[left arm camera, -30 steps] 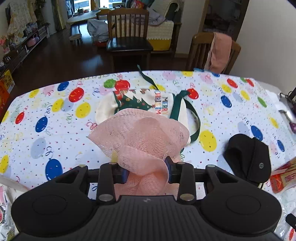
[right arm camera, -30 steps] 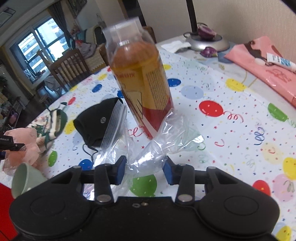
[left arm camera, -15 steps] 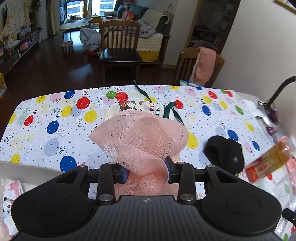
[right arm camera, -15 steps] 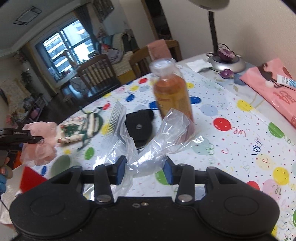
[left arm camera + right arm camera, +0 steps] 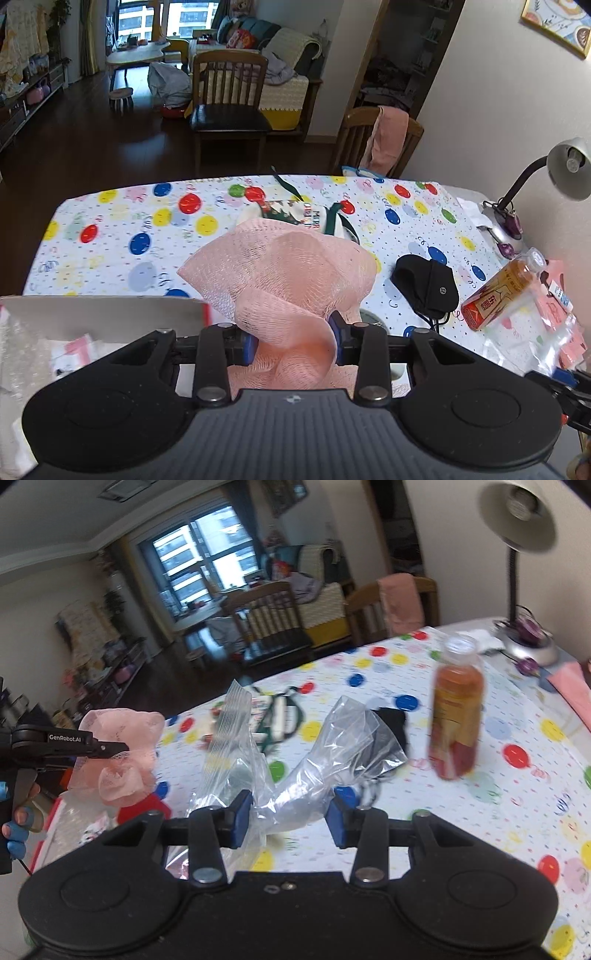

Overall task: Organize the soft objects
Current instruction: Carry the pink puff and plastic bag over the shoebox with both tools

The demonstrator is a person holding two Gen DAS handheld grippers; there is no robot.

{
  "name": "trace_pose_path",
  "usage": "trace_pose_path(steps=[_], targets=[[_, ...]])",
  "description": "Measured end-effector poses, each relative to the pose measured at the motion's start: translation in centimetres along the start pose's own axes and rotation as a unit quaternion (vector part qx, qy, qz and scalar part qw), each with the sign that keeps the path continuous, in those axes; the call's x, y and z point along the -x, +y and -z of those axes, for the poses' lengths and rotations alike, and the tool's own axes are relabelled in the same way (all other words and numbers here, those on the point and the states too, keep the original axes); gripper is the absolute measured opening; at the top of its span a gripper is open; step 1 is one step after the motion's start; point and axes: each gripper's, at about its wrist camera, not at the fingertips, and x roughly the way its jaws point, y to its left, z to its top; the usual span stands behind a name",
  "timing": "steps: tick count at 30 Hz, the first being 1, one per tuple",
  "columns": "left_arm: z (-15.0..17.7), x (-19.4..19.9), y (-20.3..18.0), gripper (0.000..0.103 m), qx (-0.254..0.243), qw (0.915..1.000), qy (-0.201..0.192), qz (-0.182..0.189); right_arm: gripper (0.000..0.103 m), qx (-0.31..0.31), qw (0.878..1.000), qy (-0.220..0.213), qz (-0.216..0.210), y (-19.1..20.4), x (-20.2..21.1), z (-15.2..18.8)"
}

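Clamping a bunched pink mesh bath puff [image 5: 280, 273], the left gripper [image 5: 293, 341] has both blue pads pressed into the netting, which fans out above and ahead of the fingers. In the right wrist view the same puff [image 5: 118, 753] hangs clear of the table, held out over its near left corner, with a person's hand [image 5: 18, 821] in blue finger covers around the gripper handle.

The right gripper [image 5: 291, 818] is clenched on a clear plastic zip bag [image 5: 317, 753]; the crumpled film fills the gap between the blue pads, and the bag's ridged zip strip stands up to the left.

Below both grippers lies a table covered by a white cloth printed with coloured balloons [image 5: 110, 236]. Near the middle of the table, just past the puff, a cream and green Christmas pouch [image 5: 295, 214] with a green strap lies flat. A black fabric item with a small round logo [image 5: 428, 288] rests nearer the right edge. Beside it, toward the right edge, a bottle of orange-brown drink [image 5: 498, 291] with a red label appears; in the right wrist view the bottle [image 5: 456, 716] stands upright but is blurred. A grey desk lamp [image 5: 517, 524] on a round base sits at the far right corner. At the near left corner, an open box with a red-trimmed wall [image 5: 103, 314] holds pale packets. Wooden chairs [image 5: 229, 99] stand beyond the far edge.
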Motion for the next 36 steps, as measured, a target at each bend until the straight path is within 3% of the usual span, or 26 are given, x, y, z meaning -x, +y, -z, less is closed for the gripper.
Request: trace_pose_path(steps=[10, 21, 32, 36], targets=[[1.5, 5.1, 5.6, 0.036, 0.022, 0.9997, -0.010, -0.010, 0.041, 0.070, 0.996, 0.013, -0.061, 8.0, -1.6, -0.6], [3.6, 8.3, 12.7, 0.036, 0.052, 0.9977, -0.014, -0.039, 0.041, 0.150, 0.981, 0.045, -0.115, 17.0, -4.5, 0.4], [6.1, 8.0, 18.4, 0.036, 0.072, 0.9955, 0.008, -0.061, 0.041, 0.222, 0.964, 0.069, -0.126, 24.2, -9.2, 1.7], [6.7, 6.9, 19.7, 0.036, 0.066, 0.9954, 0.026, -0.064, 0.041, 0.242, 0.961, 0.074, -0.113, 25.9, -11.2, 2.3]])
